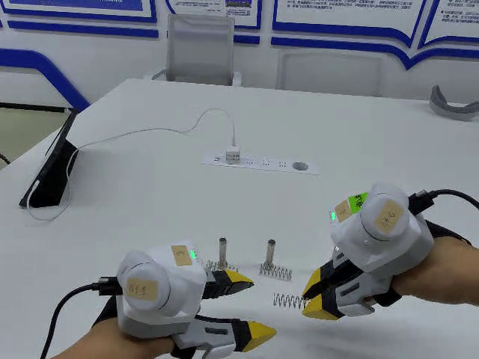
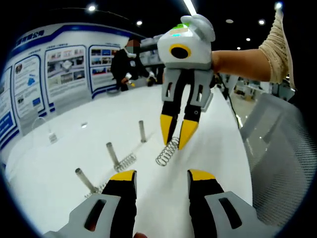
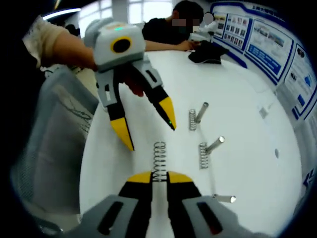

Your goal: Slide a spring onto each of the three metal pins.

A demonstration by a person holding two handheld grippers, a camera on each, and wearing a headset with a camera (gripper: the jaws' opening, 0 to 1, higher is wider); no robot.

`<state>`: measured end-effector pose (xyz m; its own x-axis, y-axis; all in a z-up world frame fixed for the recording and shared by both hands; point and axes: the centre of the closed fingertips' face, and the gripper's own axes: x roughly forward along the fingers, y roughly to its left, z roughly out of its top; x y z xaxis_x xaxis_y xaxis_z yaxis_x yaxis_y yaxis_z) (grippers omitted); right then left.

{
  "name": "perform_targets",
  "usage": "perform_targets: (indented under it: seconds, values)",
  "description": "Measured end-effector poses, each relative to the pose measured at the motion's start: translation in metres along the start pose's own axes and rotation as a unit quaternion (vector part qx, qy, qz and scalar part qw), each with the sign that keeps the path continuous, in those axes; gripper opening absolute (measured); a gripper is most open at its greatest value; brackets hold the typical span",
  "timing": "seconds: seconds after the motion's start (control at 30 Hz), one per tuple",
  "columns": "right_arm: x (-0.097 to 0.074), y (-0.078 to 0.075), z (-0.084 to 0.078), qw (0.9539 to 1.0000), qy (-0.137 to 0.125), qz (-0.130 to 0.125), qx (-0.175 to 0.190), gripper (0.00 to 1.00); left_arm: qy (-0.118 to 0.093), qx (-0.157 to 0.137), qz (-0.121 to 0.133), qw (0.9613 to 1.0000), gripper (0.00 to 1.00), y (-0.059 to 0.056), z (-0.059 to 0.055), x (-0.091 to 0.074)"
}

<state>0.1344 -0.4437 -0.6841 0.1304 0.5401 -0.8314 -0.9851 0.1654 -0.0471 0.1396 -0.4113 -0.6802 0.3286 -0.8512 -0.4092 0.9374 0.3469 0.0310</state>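
The right gripper [image 3: 158, 178] is pinching one end of a spring [image 3: 159, 156] that is jutting ahead of its tips toward the left gripper [image 2: 162, 176], whose jaws are gaping wide, while a bare pin [image 3: 225, 199] is standing just right of the pinching tips

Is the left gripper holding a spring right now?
No, the left gripper has its jaws open with nothing between them; the spring is pinched at one end by the right gripper.

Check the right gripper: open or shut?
Shut: the right gripper pinches one end of the spring between its yellow tips.
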Motion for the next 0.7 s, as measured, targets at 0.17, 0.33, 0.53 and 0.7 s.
perform_targets:
  seconds: [0.17, 0.33, 0.53, 0.7]
  values:
    - [0.000, 0.005, 0.005, 0.9998, 0.002, 0.009, -0.018, 0.12, -0.003, 0.016, -0.008, 0.9998, 0.35, -0.004, 0.004, 0.002]
    - [0.000, 0.009, 0.008, 0.9993, 0.008, 0.016, -0.033, 0.12, -0.006, 0.030, -0.016, 0.9994, 0.29, -0.008, 0.008, 0.004]
    - [0.000, 0.011, 0.009, 0.9987, 0.014, 0.020, -0.045, 0.12, -0.009, 0.047, -0.022, 0.9986, 0.20, -0.012, 0.009, 0.006]
    - [-0.001, 0.014, 0.011, 0.9983, 0.016, 0.023, -0.051, 0.12, -0.009, 0.058, -0.024, 0.9980, 0.14, -0.014, 0.010, 0.007]
